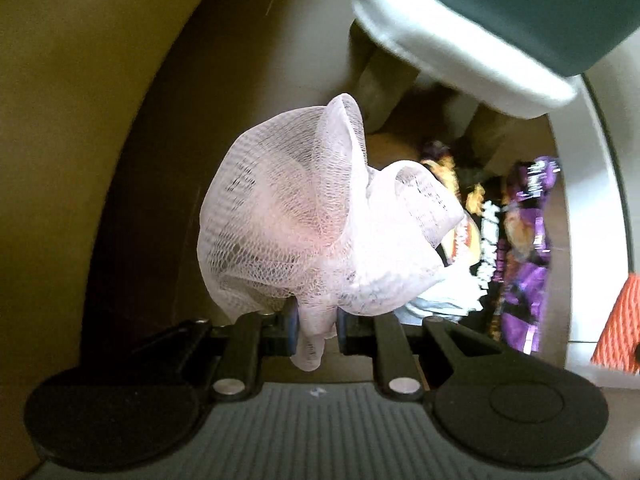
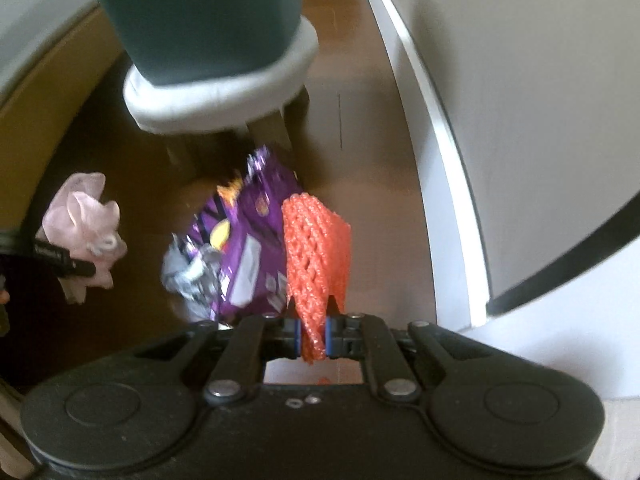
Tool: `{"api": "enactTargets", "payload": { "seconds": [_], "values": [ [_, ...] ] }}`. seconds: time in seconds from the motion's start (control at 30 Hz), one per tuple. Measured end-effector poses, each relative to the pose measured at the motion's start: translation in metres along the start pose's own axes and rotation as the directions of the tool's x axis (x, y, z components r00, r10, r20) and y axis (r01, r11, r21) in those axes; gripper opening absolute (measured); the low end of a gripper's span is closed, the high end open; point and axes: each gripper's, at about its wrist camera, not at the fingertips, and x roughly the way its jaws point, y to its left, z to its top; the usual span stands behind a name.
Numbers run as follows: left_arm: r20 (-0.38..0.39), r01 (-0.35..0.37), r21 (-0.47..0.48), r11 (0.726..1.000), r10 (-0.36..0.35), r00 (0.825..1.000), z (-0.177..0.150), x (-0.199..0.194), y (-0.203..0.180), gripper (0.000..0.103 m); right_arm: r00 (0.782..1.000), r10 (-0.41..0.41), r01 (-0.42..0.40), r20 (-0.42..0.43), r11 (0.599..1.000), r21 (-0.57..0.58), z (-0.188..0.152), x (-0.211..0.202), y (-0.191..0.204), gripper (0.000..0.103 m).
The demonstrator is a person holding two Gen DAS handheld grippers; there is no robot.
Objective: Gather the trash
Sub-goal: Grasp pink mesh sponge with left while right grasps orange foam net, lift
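A crumpled white-pink mesh net [image 1: 304,224] fills the middle of the left wrist view, and my left gripper [image 1: 316,330] is shut on its lower tail, holding it above the brown floor. In the right wrist view my right gripper [image 2: 311,338] is shut on an orange foam net sleeve [image 2: 316,256], which stands up from the pads. A purple snack bag [image 2: 244,248] lies on the floor just left of the orange sleeve; the purple snack bag [image 1: 524,256] shows at the right in the left wrist view. The pink net [image 2: 86,228] and a left finger [image 2: 68,264] appear at that view's left edge.
A teal stool seat with a white rim [image 2: 216,92] stands on legs just beyond the bag. A white cabinet or wall panel [image 2: 500,120] runs along the right. A yellow-and-black wrapper [image 1: 476,220] lies by the purple bag. Brown floor [image 2: 352,128] spreads between stool and panel.
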Motion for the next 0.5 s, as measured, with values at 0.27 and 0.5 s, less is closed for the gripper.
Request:
{"api": "enactTargets", "payload": {
  "seconds": [0.27,0.5],
  "values": [
    [0.125,0.058,-0.016,0.998,-0.056,0.991,0.0,-0.08,-0.01,0.017,0.991,0.037,-0.036,0.126,0.999,-0.016,0.041,-0.052,0.009,0.009],
    [0.267,0.07,0.055,0.996,-0.082,0.96,0.0,-0.164,-0.035,0.017,0.961,0.104,-0.096,0.255,0.994,-0.043,0.072,-0.106,0.02,0.009]
  ]
}}
